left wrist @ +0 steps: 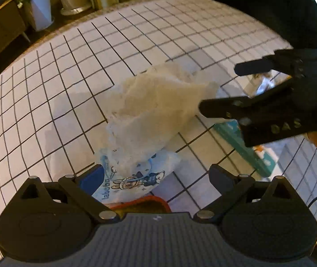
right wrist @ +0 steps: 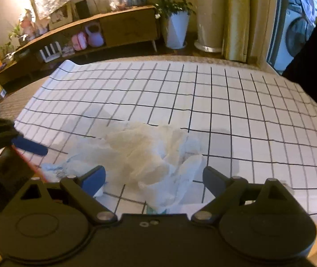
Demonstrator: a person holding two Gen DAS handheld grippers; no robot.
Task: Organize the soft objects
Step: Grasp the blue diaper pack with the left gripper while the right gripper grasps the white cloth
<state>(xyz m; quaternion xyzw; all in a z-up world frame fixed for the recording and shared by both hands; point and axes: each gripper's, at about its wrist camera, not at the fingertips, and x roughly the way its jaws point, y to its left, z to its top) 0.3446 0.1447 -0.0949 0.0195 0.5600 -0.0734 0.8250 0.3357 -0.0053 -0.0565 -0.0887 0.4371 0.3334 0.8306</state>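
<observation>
A crumpled cream tissue [left wrist: 154,106] sticks up out of a white and blue printed tissue packet [left wrist: 136,178] on the checked cloth. My left gripper [left wrist: 156,175] is open, its jaws on either side of the packet without pressing it. My right gripper [left wrist: 217,89] comes in from the right, open, with the tissue's right corner between its fingers. In the right wrist view the tissue [right wrist: 140,151] lies just ahead of and between the wide-spread jaws of the right gripper [right wrist: 154,180]. The packet [right wrist: 53,169] shows at the left, beside the left gripper's blue fingertip [right wrist: 29,146].
A white cloth with a black grid [left wrist: 69,66] covers the table. An orange-rimmed tray [left wrist: 140,200] sits under the packet, and a teal box [left wrist: 243,146] lies at the right. A person's dark sleeve [left wrist: 269,11] is behind. A sideboard [right wrist: 114,26] and plant pots [right wrist: 176,31] stand beyond the table.
</observation>
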